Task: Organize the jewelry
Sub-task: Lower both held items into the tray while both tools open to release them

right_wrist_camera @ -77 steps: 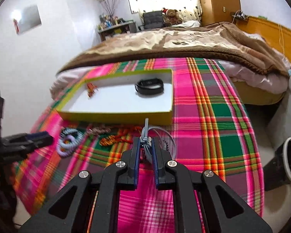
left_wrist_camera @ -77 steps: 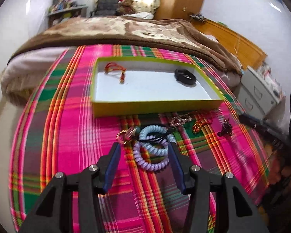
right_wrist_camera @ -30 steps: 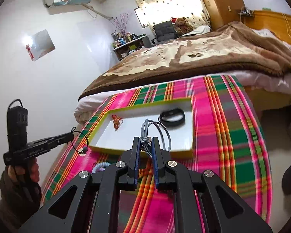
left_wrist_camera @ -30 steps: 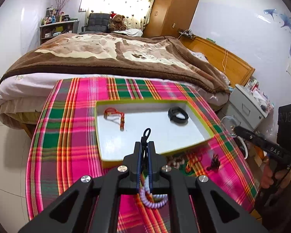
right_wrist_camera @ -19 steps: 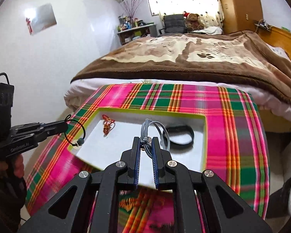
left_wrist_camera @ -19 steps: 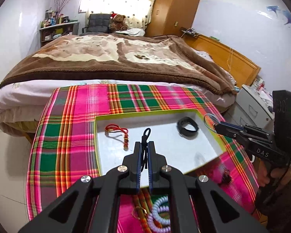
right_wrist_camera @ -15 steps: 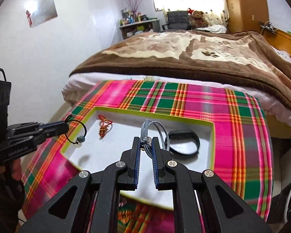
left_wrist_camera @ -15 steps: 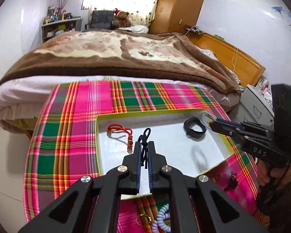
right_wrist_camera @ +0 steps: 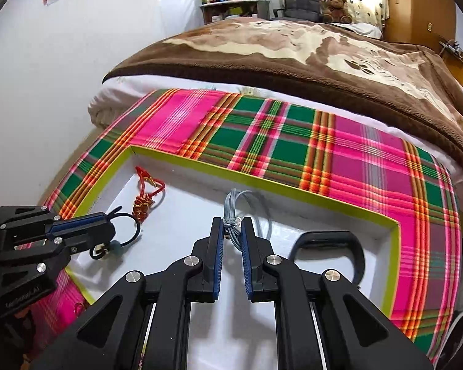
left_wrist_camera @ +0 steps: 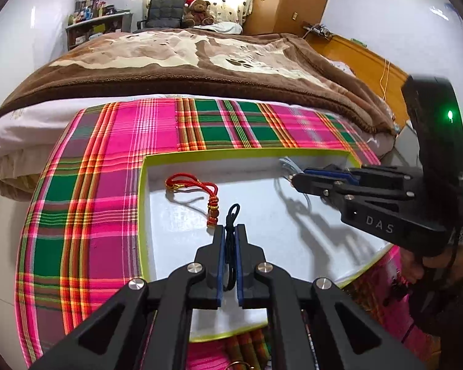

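My left gripper (left_wrist_camera: 230, 228) is shut on a thin black cord bracelet (left_wrist_camera: 230, 242) whose loop sticks up past the pads. It hangs over the white tray with the yellow-green rim (left_wrist_camera: 141, 203), close to a red cord bracelet (left_wrist_camera: 211, 189) lying inside. In the right wrist view my right gripper (right_wrist_camera: 231, 226) is shut on a grey cord bracelet (right_wrist_camera: 229, 206) above the tray (right_wrist_camera: 262, 182), beside a black band (right_wrist_camera: 327, 240). There the left gripper (right_wrist_camera: 109, 220) comes in from the left, its black cord bracelet (right_wrist_camera: 129, 215) dangling with a bead. The right gripper (left_wrist_camera: 294, 180) reaches in from the right.
The tray sits on a pink, green and orange plaid cloth (left_wrist_camera: 92, 185). A bed with a brown blanket (left_wrist_camera: 185, 61) lies behind it. A person's hand (left_wrist_camera: 416, 271) holds the right gripper's handle. A small ring (left_wrist_camera: 237, 364) shows on the cloth below the tray.
Both grippers have moved forward and down over the tray, each still clamped on its cord. The right gripper has swung in from the right and now hides the black band in the left wrist view.
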`<state>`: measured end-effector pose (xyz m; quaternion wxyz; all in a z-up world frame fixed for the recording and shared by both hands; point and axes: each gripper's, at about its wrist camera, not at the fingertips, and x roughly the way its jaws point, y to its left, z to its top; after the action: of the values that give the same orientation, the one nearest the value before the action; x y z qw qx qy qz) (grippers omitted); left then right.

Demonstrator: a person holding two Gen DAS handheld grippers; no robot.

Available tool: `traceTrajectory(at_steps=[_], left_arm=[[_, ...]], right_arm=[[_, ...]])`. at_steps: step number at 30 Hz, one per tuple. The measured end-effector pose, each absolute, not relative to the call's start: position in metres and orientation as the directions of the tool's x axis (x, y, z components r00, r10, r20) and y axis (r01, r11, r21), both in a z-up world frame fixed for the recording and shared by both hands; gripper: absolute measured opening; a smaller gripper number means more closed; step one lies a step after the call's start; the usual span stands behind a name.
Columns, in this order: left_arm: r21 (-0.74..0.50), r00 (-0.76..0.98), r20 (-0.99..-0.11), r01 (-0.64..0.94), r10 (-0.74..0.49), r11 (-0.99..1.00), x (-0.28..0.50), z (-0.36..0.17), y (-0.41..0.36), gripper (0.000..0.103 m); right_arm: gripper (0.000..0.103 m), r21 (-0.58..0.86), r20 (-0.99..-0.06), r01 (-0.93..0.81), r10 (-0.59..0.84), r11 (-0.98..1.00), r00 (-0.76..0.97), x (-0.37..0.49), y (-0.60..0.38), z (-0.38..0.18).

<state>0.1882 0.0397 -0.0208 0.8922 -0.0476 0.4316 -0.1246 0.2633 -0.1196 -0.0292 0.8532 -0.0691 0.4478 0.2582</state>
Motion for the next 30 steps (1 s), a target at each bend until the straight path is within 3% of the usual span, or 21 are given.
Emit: traceTrajectory(at_steps=[9,13,19,30], left_arm=[[-0.192,0.562,-0.789,0.159,-0.249,0.968,0.193,-0.033,0.04,0.008],[-0.205,0.554,-0.792,0.152,-0.255,0.967,0.196,-0.036,0.042,0.025],[-0.216,0.556,-0.789,0.15,-0.263,0.965,0.195,-0.034,0.043,0.04],[-0.226,0.578,-0.77,0.149,-0.271,0.963,0.177,-0.021,0.047,0.047]], right_arm=[[0.012,0.105,-0.828,-0.522,0.365,0.846,0.425,0.27,-0.105,-0.041],[0.012,0.117,-0.834,-0.521,0.369,0.845,0.411,0.27,-0.104,-0.043],[0.016,0.122,-0.829,-0.525,0.377,0.843,0.413,0.267,-0.102,-0.043],[0.019,0.158,-0.792,-0.51,0.417,0.846,0.446,0.255,-0.111,-0.026]])
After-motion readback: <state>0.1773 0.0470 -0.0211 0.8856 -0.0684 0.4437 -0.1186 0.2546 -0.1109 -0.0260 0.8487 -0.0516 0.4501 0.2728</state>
